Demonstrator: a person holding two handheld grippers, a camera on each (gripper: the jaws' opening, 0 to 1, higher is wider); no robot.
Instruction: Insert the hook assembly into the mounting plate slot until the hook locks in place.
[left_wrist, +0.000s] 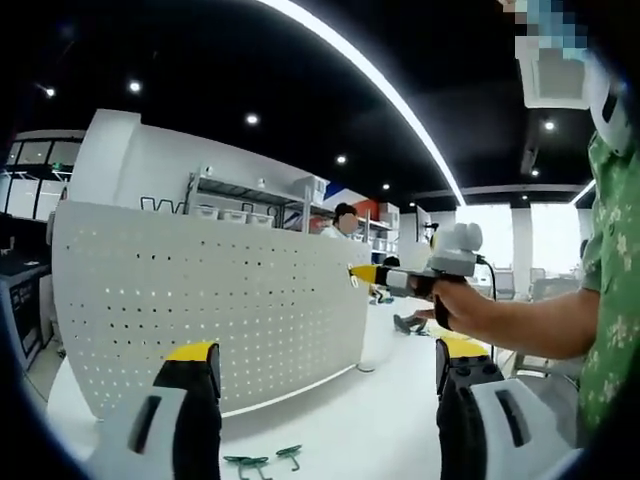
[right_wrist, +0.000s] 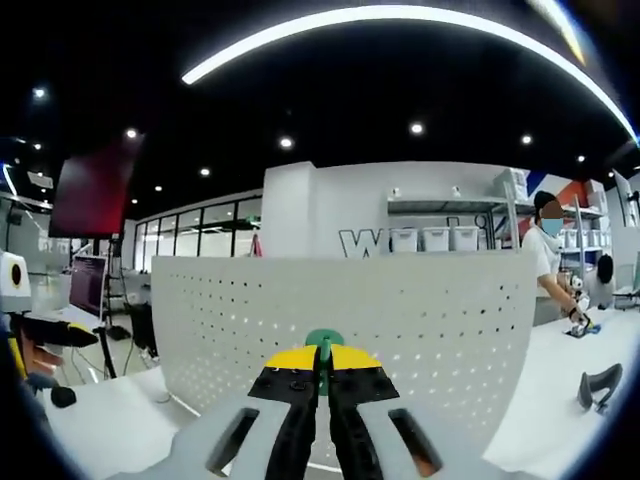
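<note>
Pinching a small green hook (right_wrist: 323, 341) between closed jaws at lower centre, the right gripper (right_wrist: 322, 385) faces the pegboard (right_wrist: 400, 320); the hook looks light and stiff, best held by its stem; left gripper (left_wrist: 325, 380) gapes empty; spare hooks (left_wrist: 262, 461) lie low

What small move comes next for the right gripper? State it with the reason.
Probably ease the right gripper forward toward the white pegboard. It is shut on a green hook, which is not yet seated in any hole. The left gripper is open; spare green hooks lie on the table.

I work in a lab: white desk (left_wrist: 400, 400), pegboard (right_wrist: 350, 310), shelves (right_wrist: 440, 215) of bins, monitor (right_wrist: 88, 282), black ceiling with spotlights.
</note>
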